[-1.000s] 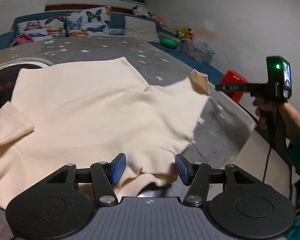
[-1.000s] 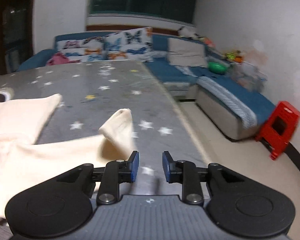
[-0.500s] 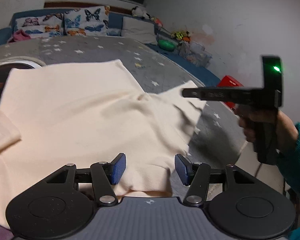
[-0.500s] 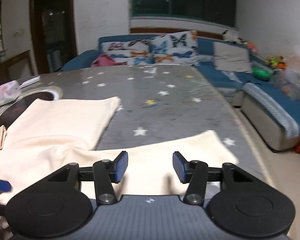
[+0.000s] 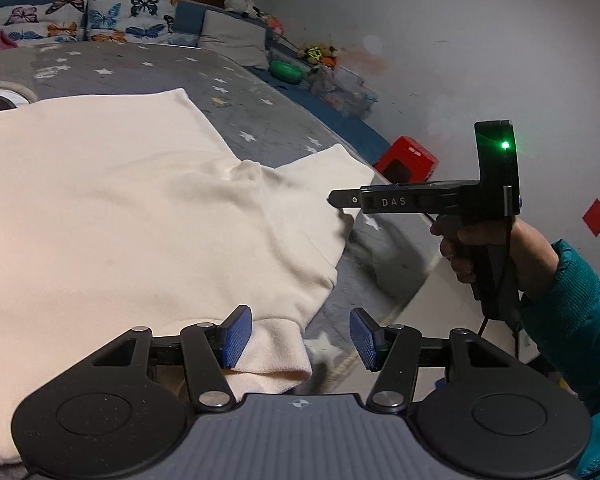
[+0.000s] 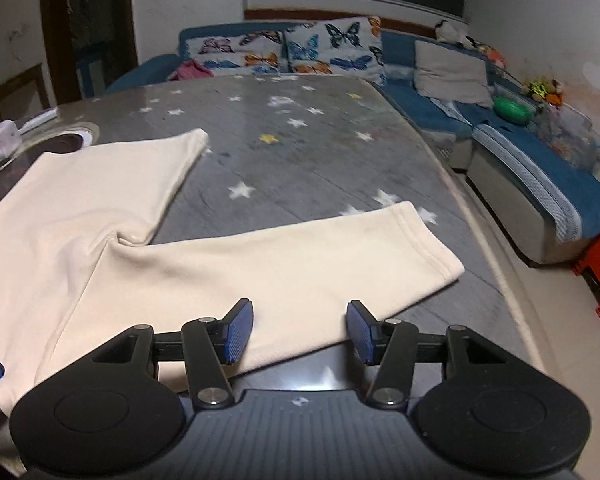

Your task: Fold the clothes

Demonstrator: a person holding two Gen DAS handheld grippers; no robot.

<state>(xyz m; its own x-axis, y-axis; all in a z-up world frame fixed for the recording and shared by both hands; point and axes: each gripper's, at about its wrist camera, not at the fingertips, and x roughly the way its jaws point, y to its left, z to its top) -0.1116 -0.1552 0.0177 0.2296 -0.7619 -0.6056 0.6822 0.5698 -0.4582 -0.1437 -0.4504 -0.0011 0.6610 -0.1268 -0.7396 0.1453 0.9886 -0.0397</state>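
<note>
— spreading comes first, right? where's the garment?

— yes. the cream top (image 5: 132, 216) lies flat on the star-print bench (image 6: 300, 152), body toward 9 o'clock in my right view, one sleeve (image 6: 284, 264) stretched toward 3 o'clock, its cuff near the bench edge.

— and the claws?

— both released. left claw (image 5: 300, 338) straddles a thick hem fold at its 6 o'clock, holding nothing. right claw (image 6: 300, 330) hangs just over the sleeve's near edge.

— how would you do it well?

— i'd pinch the sleeve near the cuff, both layers together, lift low, and carry it toward 9 o'clock across the body. left claw should pin the hem so nothing drags.
</note>
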